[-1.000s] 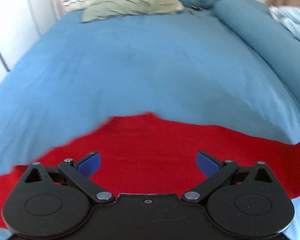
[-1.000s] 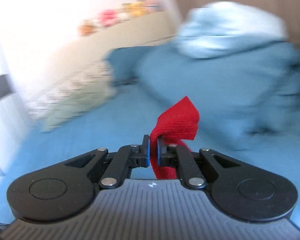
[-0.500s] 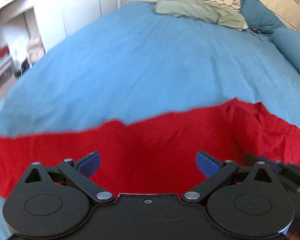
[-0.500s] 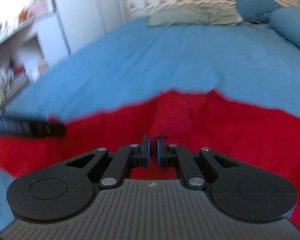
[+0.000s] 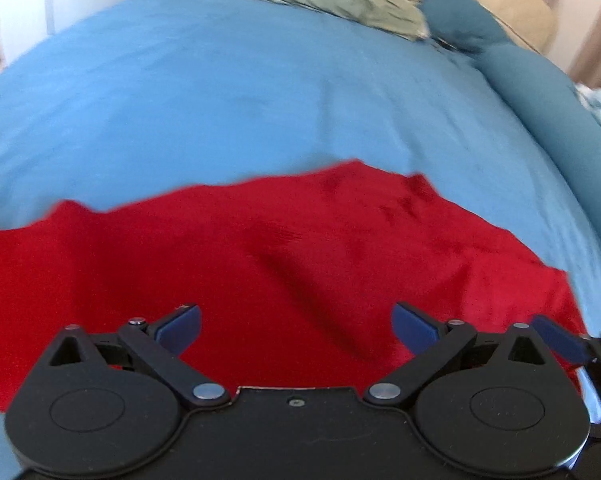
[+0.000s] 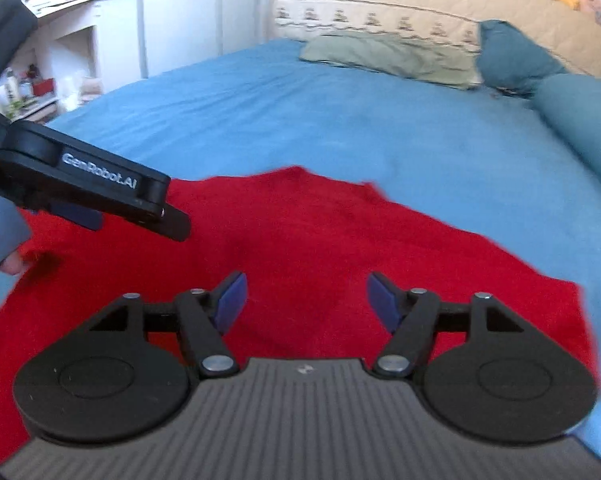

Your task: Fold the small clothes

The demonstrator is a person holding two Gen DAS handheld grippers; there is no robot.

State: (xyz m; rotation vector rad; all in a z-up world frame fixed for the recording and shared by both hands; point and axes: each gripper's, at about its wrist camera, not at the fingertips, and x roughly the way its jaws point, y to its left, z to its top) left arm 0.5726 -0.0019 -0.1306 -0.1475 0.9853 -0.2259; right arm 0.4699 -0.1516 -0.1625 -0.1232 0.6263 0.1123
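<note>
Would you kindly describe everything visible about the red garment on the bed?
The red garment is a bright, plain, soft-looking cloth, spread mostly flat on the blue bedcover with shallow wrinkles and a wavy far edge. No sleeves or collar are discernible. Neither gripper grips it; the right gripper is opening above it.

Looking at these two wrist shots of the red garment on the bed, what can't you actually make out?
- Red garment: its near part is hidden behind the gripper bodies in both wrist views, and motion blur smears its edges; its type is unreadable.
- Left gripper: in the right wrist view its far finger is hidden behind its own body.
- Items on the white shelves: too small and blurred, right wrist view.
</note>
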